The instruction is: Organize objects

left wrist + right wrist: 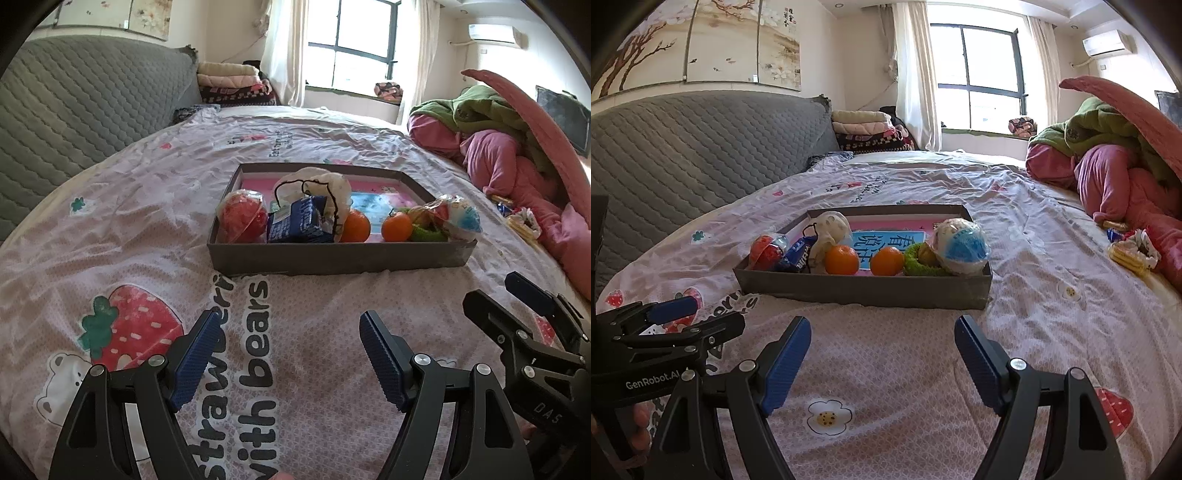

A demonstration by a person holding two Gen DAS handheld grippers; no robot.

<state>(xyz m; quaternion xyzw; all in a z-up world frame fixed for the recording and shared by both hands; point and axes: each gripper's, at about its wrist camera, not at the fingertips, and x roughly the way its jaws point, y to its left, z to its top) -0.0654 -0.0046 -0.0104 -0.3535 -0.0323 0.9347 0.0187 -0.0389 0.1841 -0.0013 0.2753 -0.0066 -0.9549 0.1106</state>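
Left gripper (288, 354) spread wide, holding nothing, above the pink strawberry bedsheet (129, 221) just short of the gray tray (332, 258). Tray holds a red ball in plastic (243, 218), a blue packet (295, 221), a white bag (325, 184), two oranges (355, 227) (396, 227), a green ring (428, 233) and a wrapped white-blue ball (461, 218). Right gripper body at the right edge; can't tell its state here. Right wrist view: right gripper (882, 354) also spread wide, nothing between the fingers, over the sheet (1034, 258) near the tray (864, 288); same items inside, oranges (842, 260) (886, 261) side by side near the front wall. Snack packets (1126, 251) on the sheet, well apart to the right, beside a pink blanket (1115, 184).
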